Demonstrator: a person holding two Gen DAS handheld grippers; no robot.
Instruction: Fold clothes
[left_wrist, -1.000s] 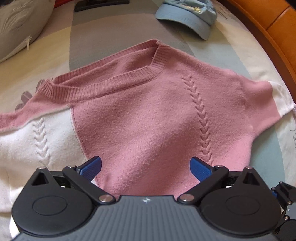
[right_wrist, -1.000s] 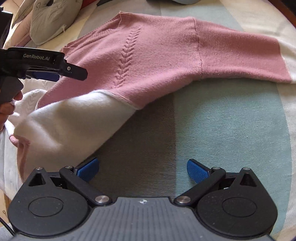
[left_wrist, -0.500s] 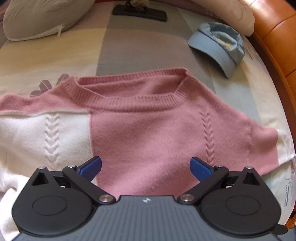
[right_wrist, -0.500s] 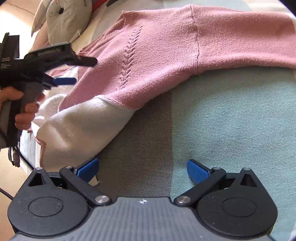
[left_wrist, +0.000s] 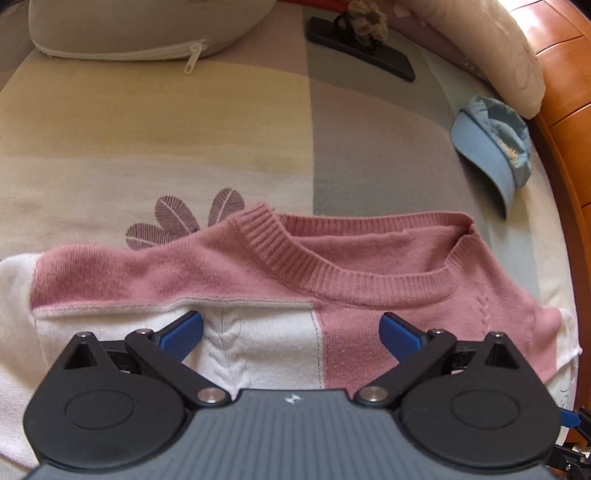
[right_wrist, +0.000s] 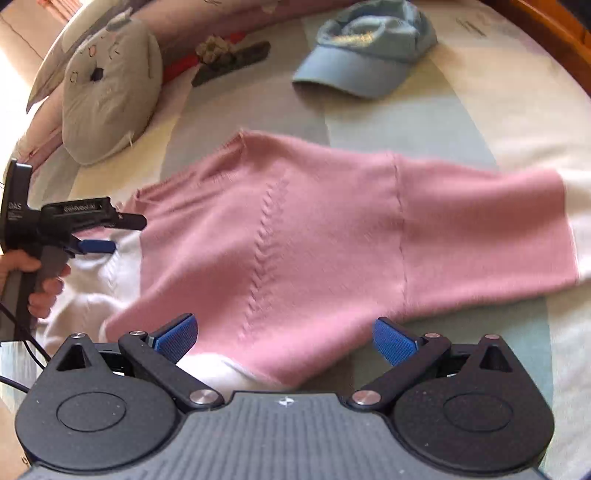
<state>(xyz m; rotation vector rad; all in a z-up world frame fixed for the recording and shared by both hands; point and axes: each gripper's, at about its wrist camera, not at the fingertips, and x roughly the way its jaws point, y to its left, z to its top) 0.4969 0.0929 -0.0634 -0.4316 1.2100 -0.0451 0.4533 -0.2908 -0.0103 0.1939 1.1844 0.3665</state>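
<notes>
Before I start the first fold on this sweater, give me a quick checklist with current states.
1. Left gripper open, nothing held: ok.
2. Right gripper open, nothing held: ok.
3. Sweater spread on the bed, collar visible: ok.
4. Right sleeve laid out straight: ok.
5. Other sleeve's position: cannot tell.
6. Blue cap apart from the sweater: ok.

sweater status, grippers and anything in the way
Left hand-held gripper open, right hand-held gripper open. Sweater flat, unfolded. Blue cap beyond it, apart.
</notes>
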